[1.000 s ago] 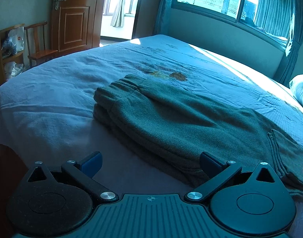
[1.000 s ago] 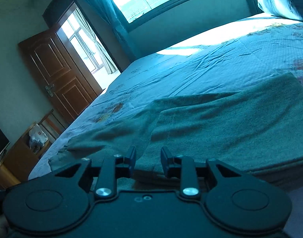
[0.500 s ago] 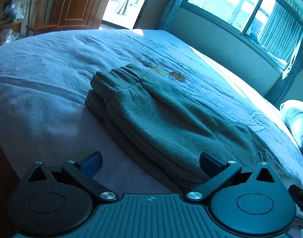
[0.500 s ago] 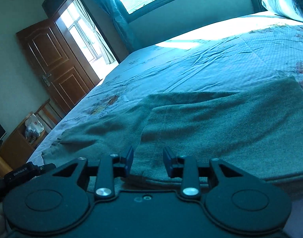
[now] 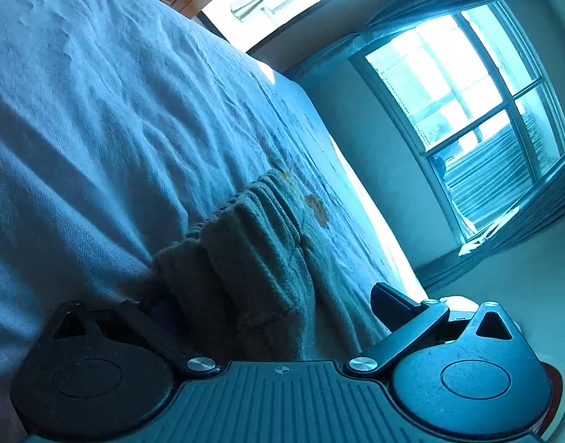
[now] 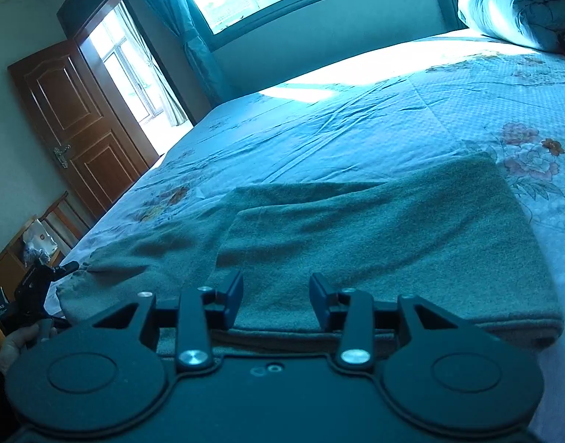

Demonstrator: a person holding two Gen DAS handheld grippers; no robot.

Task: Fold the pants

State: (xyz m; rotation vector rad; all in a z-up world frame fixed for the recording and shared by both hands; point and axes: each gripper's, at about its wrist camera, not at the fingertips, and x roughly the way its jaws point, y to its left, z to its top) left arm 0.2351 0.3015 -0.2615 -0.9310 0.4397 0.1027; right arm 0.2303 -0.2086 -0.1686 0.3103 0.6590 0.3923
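Grey-green pants (image 6: pixel 375 236) lie folded on the bed, one layer doubled over the other. My right gripper (image 6: pixel 276 291) sits at the near folded edge. Its jaws are opening; cloth shows in the gap, but the pads stand clear of it. In the left wrist view the gathered waistband end of the pants (image 5: pixel 245 258) fills the space between the fingers. My left gripper (image 5: pixel 267 295) is rolled on its side and its jaws are closing around that end. One finger is buried beside the cloth, and the other fingertip (image 5: pixel 389 299) stands apart from it. The left gripper (image 6: pixel 35 284) also shows in the right wrist view.
The bed sheet (image 6: pixel 356 125) is pale blue with flower prints and stretches far beyond the pants. A rolled quilt (image 6: pixel 519 3) lies at the head end. A wooden door (image 6: pixel 75 122), a chair (image 6: pixel 61 217) and a window wall (image 5: pixel 467 110) stand beyond the bed. A hand (image 6: pixel 20 339) holds the left gripper.
The left gripper dropped in to the waistband end and rolled over, its jaws narrowing around the cloth. The right gripper stayed in place while its jaws widened.
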